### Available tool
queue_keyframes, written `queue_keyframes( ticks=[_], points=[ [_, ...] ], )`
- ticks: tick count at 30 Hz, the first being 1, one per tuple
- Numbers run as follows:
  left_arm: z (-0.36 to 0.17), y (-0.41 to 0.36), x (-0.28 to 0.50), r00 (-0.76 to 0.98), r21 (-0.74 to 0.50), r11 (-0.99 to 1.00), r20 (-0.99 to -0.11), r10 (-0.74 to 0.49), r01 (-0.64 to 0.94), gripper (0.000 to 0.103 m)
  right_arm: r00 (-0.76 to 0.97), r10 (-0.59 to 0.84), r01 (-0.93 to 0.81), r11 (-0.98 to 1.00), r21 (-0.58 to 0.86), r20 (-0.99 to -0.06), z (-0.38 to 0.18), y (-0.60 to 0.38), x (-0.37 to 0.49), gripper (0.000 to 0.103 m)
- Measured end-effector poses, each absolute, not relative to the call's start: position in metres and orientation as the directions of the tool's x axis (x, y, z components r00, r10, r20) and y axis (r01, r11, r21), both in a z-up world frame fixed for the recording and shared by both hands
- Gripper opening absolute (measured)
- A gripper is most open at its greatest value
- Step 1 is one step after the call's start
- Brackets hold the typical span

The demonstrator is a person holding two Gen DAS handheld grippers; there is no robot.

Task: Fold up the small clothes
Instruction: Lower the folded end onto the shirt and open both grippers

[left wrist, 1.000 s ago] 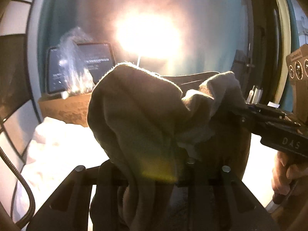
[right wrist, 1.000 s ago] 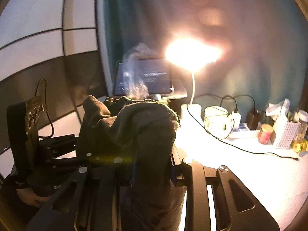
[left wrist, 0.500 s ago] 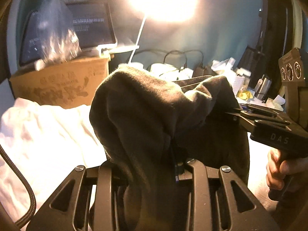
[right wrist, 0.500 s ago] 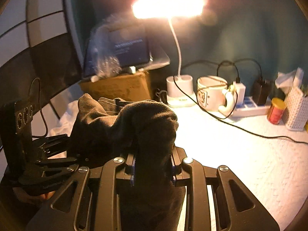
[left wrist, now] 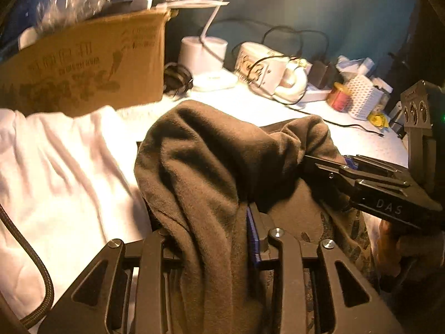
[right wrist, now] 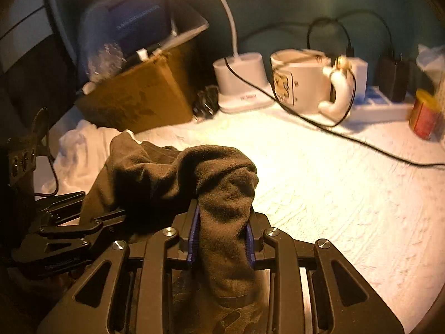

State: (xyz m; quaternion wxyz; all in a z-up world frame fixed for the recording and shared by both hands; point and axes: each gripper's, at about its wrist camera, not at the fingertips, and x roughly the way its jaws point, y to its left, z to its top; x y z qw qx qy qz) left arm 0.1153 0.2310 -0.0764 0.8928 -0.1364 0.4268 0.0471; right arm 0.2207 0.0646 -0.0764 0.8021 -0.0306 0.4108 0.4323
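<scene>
A white cloth covers the table, lit warm. At its ten o'clock edge sits a cardboard box, with a white garment heaped in front of it. A brown garment hangs bunched above the cloth, stretched between both tools. The left gripper clamps one bunch of it; its jaws have just been opening a little, fabric still between them. The right gripper is clamped on another bunch. At twelve o'clock stand a lamp base and a mug, with a red tin at two.
</scene>
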Motion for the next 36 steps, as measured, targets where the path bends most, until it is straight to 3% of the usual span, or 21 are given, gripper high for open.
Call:
queue_keyframes(
  ticks=[7, 12, 17, 23, 26, 31, 36],
  points=[
    [-0.080, 0.244, 0.126, 0.583, -0.233, 0.944, -0.811, -0.056, -0.233, 0.045, 0.259, 0.649, -0.681, 0.648, 0.341, -0.716, -0.096, 0.065, 0.241, 0.048],
    [-0.080, 0.249, 0.138, 0.583, -0.215, 0.948, -0.812, -0.039, -0.235, 0.054, 0.274, 0.653, -0.644, 0.670, 0.370, -0.706, -0.099, 0.055, 0.257, 0.056],
    [-0.079, 0.257, 0.145, 0.595, -0.178, 0.950, -0.804, 0.010, -0.256, 0.057, 0.287, 0.653, -0.629, 0.680, 0.377, -0.701, -0.099, 0.051, 0.262, 0.056],
    [-0.064, 0.248, 0.155, 0.596, -0.035, 0.964, -0.792, 0.136, -0.265, 0.057, 0.288, 0.647, -0.639, 0.679, 0.361, -0.707, -0.099, 0.051, 0.262, 0.056],
    [-0.055, 0.251, 0.153, 0.604, 0.010, 0.956, -0.774, 0.193, -0.292, 0.057, 0.303, 0.628, -0.636, 0.694, 0.338, -0.717, -0.099, 0.052, 0.261, 0.064],
    [-0.045, 0.261, 0.140, 0.607, -0.018, 0.943, -0.769, 0.199, -0.332, 0.057, 0.292, 0.620, -0.621, 0.702, 0.349, -0.729, -0.099, 0.048, 0.261, 0.066],
    [-0.045, 0.256, 0.122, 0.604, -0.107, 0.940, -0.788, 0.117, -0.323, 0.057, 0.309, 0.605, -0.614, 0.716, 0.332, -0.734, -0.096, 0.041, 0.255, 0.066]
  ],
)
